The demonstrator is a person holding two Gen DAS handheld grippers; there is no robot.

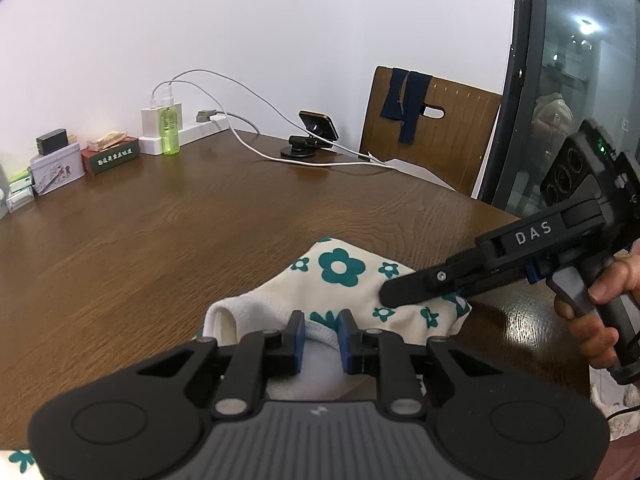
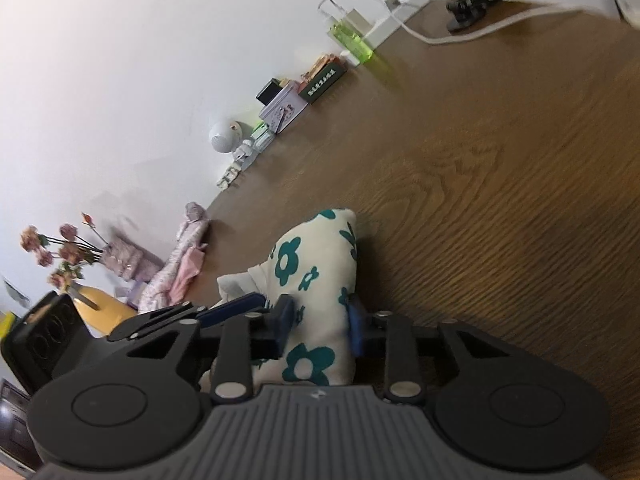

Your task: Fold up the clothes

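On a dark brown wooden table (image 1: 160, 240), near its front edge, lies a small cream garment printed with teal flowers (image 1: 344, 280), bunched into a soft mound rather than lying flat. The left gripper (image 1: 322, 334) sits low at the garment's near side, its two blue-padded fingers (image 1: 299, 340) a little apart with a white ribbed hem lying in the gap between them; whether the pads actually pinch the hem cannot be told. The right gripper (image 2: 322, 326) comes in from the right, held by a person's hand (image 1: 600, 312) wrapped around its black handle. In the right wrist view its fingers stand on either side of a fold of the flowered cloth, which fills the space between them and presses against both pads, so it appears clamped on the garment. In the left wrist view that same gripper's dark tip rests on top of the cloth's right portion. Along the back of the table, against a white wall, stand a green spray bottle (image 1: 169, 128), a white power strip (image 1: 188, 132) with white cables (image 1: 256, 120) trailing across the wood, a pale tin box (image 1: 56, 170) and a dark red box (image 1: 112, 156). A phone on a black stand (image 1: 316, 132) sits farther right, in front of a wooden chair (image 1: 452, 128) with dark cloth draped over its back.
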